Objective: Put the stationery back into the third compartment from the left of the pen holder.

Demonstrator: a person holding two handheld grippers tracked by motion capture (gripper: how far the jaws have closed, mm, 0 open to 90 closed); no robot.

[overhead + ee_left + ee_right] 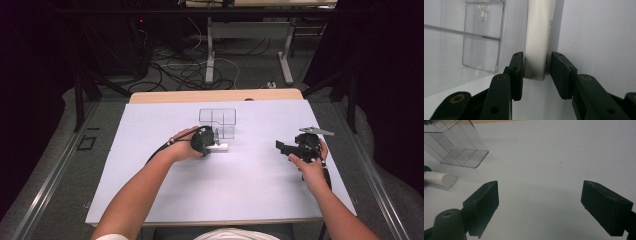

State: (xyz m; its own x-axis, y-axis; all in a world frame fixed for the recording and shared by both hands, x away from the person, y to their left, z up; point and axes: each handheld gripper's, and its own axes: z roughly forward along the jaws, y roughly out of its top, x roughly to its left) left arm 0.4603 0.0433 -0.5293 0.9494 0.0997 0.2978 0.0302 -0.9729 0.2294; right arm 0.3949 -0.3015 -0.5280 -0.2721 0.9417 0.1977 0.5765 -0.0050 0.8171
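A white tube point(220, 147) lies on the white table sheet point(250, 180), just in front of a clear plastic organiser box point(218, 122). My left gripper point(214, 142) is down at the tube's end. In the left gripper view the tube point(537, 37) runs away between the jaws of my left gripper point(536, 56). One pad touches the tube and the other stands a sliver off it. My right gripper point(282, 147) hovers at the right of the sheet, its jaws wide apart with nothing between them point(540, 195). From there the tube point(441, 179) and the box point(461, 147) show at upper left.
The clear box point(481, 37) has inner dividers and stands close beside the left jaws. A wooden table edge point(215, 95) runs behind the sheet. Beyond it are cables and table legs point(210, 55) on the floor.
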